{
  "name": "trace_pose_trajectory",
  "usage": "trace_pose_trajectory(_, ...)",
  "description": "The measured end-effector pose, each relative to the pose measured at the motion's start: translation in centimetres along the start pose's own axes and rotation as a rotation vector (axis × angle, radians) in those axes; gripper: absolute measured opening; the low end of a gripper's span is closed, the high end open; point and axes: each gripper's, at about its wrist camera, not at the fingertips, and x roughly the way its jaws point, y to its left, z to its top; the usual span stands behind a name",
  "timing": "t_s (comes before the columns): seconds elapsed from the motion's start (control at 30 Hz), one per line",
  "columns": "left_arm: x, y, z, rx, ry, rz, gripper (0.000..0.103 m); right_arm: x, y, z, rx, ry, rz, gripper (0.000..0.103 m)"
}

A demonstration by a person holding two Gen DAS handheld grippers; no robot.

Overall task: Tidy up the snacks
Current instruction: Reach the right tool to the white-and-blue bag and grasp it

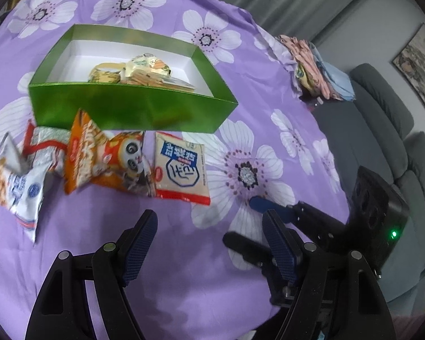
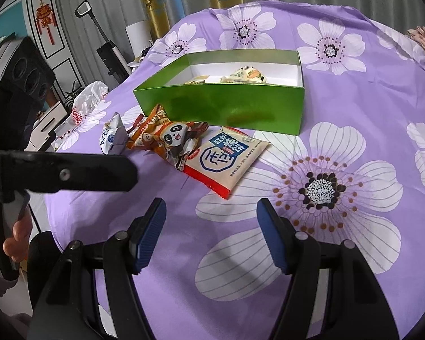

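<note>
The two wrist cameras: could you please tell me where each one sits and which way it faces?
Left wrist: on the left gripper, tilted down at the purple cloth; own open fingers show, right gripper alongside.
Right wrist: on the right gripper, tilted down; open fingers, left gripper's finger and a hand show.
Shared: green box, panda packet, cream packet.

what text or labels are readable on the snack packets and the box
"红枣烧饼", reading uncertain, in white on the blue label of the cream flat packet with red edge.
Orange panda packet: large characters, too crumpled to read.
White and blue crumpled packet: letters too blurred.
Gold-wrapped snacks in the green cardboard box: print too small.
Box walls: none.
</note>
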Motion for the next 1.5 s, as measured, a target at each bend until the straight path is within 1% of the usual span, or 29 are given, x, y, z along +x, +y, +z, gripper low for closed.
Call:
trace_pose_trajectory(0.1, 1.1, -0.2, 0.7, 0.008, 0.012, 0.003, 0.076, 0.3, -0.3, 0.0, 0.006, -0.003, 0.012, 0.067)
trace_pose_trajectory(0.13, 1.7, -0.3, 1.1, 0.011, 0.017, 0.017, 0.076, 0.4, -0.4, 0.0, 0.009, -0.003, 0.015, 0.067)
trace_pose_trajectory(0.33, 4.6, -0.4, 3.2, 0.037, 0.052, 0.045, 0.076, 1.2, -1.0, 0.1, 0.032, 0.000, 0.029, 0.067)
trace_pose_trajectory(0.4, 5.6, -0.1, 4.0, 0.030, 0.073, 0.054, 0.076, 1.4, -1.3, 0.0, 0.043, 0.001, 0.037, 0.067)
trace_pose_trajectory(0.53, 6.9, 0.5, 5.1, 0.007, 0.094, 0.116, 0.076, 1.8, -1.7, 0.2, 0.055, -0.001, 0.043, 0.067)
trace_pose_trajectory(0.6, 7.6, 1.0, 5.5, -0.020, 0.125, 0.109, 0.076, 2.0, -2.0, 0.4, 0.063, -0.001, 0.053, 0.067)
trace_pose_trajectory(0.7, 8.1, 1.2, 6.1, -0.026, 0.147, 0.137, 0.076, 2.7, -2.3, 0.8, 0.072, 0.002, 0.063, 0.067)
trace_pose_trajectory(0.73, 8.1, 1.2, 6.2, -0.028, 0.151, 0.136, 0.076, 2.9, -2.4, 1.0, 0.072, 0.002, 0.067, 0.067)
trace_pose_trajectory(0.87, 8.4, 1.3, 6.0, -0.045, 0.190, 0.093, 0.076, 3.7, -2.6, 1.6, 0.062, 0.013, 0.067, 0.067)
trace_pose_trajectory(0.93, 8.6, 1.3, 5.7, -0.049, 0.208, 0.086, 0.076, 3.8, -2.7, 1.7, 0.065, 0.013, 0.065, 0.067)
trace_pose_trajectory(1.0, 8.6, 1.1, 5.7, -0.047, 0.209, 0.082, 0.076, 3.9, -3.0, 1.7, 0.073, 0.011, 0.065, 0.067)
trace_pose_trajectory(1.1, 8.6, 1.3, 5.7, -0.076, 0.205, 0.058, 0.076, 4.3, -3.3, 1.8, 0.074, 0.023, 0.071, 0.067)
trace_pose_trajectory(1.17, 8.6, 1.2, 5.5, -0.070, 0.202, 0.075, 0.076, 4.5, -3.4, 2.0, 0.067, 0.025, 0.079, 0.067)
trace_pose_trajectory(1.23, 8.8, 1.2, 5.2, -0.067, 0.203, 0.092, 0.073, 4.7, -3.5, 2.3, 0.067, 0.026, 0.096, 0.067)
trace_pose_trajectory(1.3, 8.8, 1.2, 5.1, -0.066, 0.197, 0.097, 0.070, 5.1, -3.7, 2.7, 0.070, 0.032, 0.098, 0.063)
trace_pose_trajectory(1.33, 8.8, 1.3, 5.1, -0.069, 0.196, 0.096, 0.066, 5.3, -3.7, 2.7, 0.073, 0.035, 0.099, 0.061)
trace_pose_trajectory(1.4, 8.8, 1.6, 5.1, -0.078, 0.197, 0.094, 0.062, 5.6, -3.9, 2.8, 0.084, 0.044, 0.108, 0.058)
trace_pose_trajectory(1.47, 8.8, 2.0, 5.1, -0.082, 0.194, 0.107, 0.050, 5.8, -4.1, 2.9, 0.092, 0.046, 0.116, 0.056)
trace_pose_trajectory(1.5, 8.7, 2.2, 5.1, -0.088, 0.193, 0.110, 0.048, 5.9, -4.2, 3.0, 0.094, 0.049, 0.118, 0.055)
